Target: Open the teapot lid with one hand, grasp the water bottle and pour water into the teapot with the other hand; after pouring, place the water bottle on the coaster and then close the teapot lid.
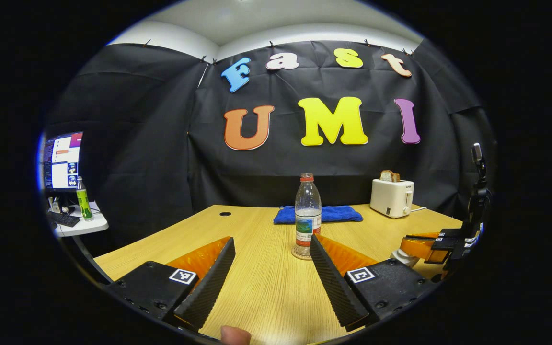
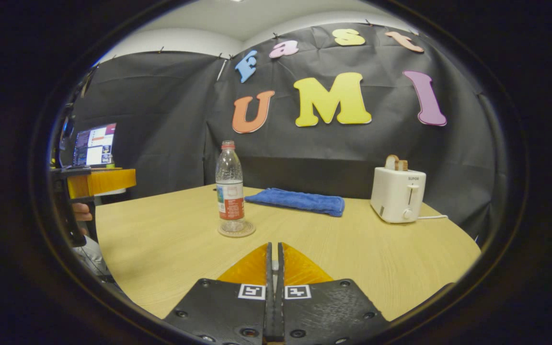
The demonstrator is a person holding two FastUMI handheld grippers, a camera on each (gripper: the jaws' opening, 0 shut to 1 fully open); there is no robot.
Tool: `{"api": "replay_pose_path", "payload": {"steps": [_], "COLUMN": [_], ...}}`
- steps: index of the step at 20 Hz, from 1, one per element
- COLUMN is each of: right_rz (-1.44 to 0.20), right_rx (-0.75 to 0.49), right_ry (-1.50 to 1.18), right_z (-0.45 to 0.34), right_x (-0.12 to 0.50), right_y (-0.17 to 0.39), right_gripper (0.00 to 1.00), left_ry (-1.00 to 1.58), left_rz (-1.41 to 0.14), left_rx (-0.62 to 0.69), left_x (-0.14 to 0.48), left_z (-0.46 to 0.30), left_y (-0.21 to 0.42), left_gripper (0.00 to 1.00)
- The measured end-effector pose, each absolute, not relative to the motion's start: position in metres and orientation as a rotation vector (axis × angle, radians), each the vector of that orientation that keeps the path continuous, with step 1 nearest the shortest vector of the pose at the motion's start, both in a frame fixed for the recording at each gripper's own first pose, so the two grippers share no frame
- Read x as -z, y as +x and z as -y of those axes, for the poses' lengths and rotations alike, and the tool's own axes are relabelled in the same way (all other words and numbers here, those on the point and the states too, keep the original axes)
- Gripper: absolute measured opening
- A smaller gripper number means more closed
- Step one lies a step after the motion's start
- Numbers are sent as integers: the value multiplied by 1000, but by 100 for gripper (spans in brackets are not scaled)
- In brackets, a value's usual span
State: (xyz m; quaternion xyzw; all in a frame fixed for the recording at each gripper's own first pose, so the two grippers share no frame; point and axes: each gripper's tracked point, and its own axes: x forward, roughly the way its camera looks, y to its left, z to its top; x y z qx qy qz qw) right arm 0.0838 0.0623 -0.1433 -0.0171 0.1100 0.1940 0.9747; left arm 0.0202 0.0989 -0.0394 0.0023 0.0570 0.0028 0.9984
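- Clear plastic water bottle with red cap and red-green label (image 1: 307, 215) stands upright on the round pale coaster (image 2: 236, 230), about half full; reads like the pour is done and the bottle is parked where the task wants it
- Left gripper (image 1: 271, 249) spread wide, nothing between its fingers; bottle sits at 12 o'clock just past the tips, so my guess is a release or a pre-grasp line-up
- Right gripper (image 2: 274, 256) pinched narrow, fingers nearly touching; a small pale bit shows in the slot, can't tell what it is
- From the right gripper view the bottle is at 11 o'clock, well apart
- Teapot: can't place it; a white rounded thing (image 1: 403, 258) under the other gripper at 3 o'clock in the left gripper view may be it
- Folded blue towel (image 2: 297, 200) and white toaster with bread in it (image 2: 397, 194) sit at the back of the light wooden table (image 2: 161, 249), clear of the work area
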Motion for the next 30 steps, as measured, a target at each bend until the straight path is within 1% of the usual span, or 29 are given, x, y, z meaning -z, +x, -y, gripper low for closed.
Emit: {"api": "replay_pose_path", "payload": {"steps": [2,3,4,5,6,8,10,12,15,19,20,21,22,23,25,27,28,30], "right_rz": [-221,-218,-213,-203,-189,-155,-121,-90,-42,30,36,37,38,39,50,56,58,68], "right_rx": [-381,-377,-370,-365,-357,-325,-261,-192,-144,-59,-45,-37,-39,-35,-19,-11,-2,14], "right_ry": [-49,-52,-52,-46,-35,-9,7,7,-13,-46,-50,-48,-43,-42,-36,-23,-30,-49], "right_z": [-62,-62,-62,-59,-57,-45,-24,-2,23,55,60,62,62,63,65,62,62,61], "right_x": [143,142,140,134,127,110,90,70,39,3,-1,-2,-3,-3,-6,-7,-9,-16], "right_y": [82,83,84,82,80,78,73,61,36,4,-3,-9,-15,-19,-26,-29,-29,-29], "right_gripper": [2,5,5,13,24,60,96,96,96,96,97,94,94,96,95,95,97,94], "left_ry": [3,3,1,-2,-5,-11,-8,-14,-24,-27,-35,-33,-22,-3,21,26,26,22], "left_rz": [-106,-105,-103,-104,-104,-91,-70,-54,-24,-12,-11,-4,6,10,8,18,15,21], "left_rx": [-2,0,-3,-10,-11,-2,14,1,47,35,36,43,44,35,23,42,43,36], "left_x": [36,34,34,33,32,25,18,13,1,-8,-9,-9,-12,-13,-11,-14,-13,-17], "left_z": [-98,-96,-96,-97,-95,-88,-76,-66,-32,-13,-8,-5,-5,-8,-10,-2,-1,-2], "left_y": [19,18,17,16,16,13,10,8,4,-6,-9,-13,-17,-20,-23,-24,-25,-26], "left_gripper": [98,98,98,98,98,98,98,98,98,98,98,98,98,98,98,98,98,98]}}
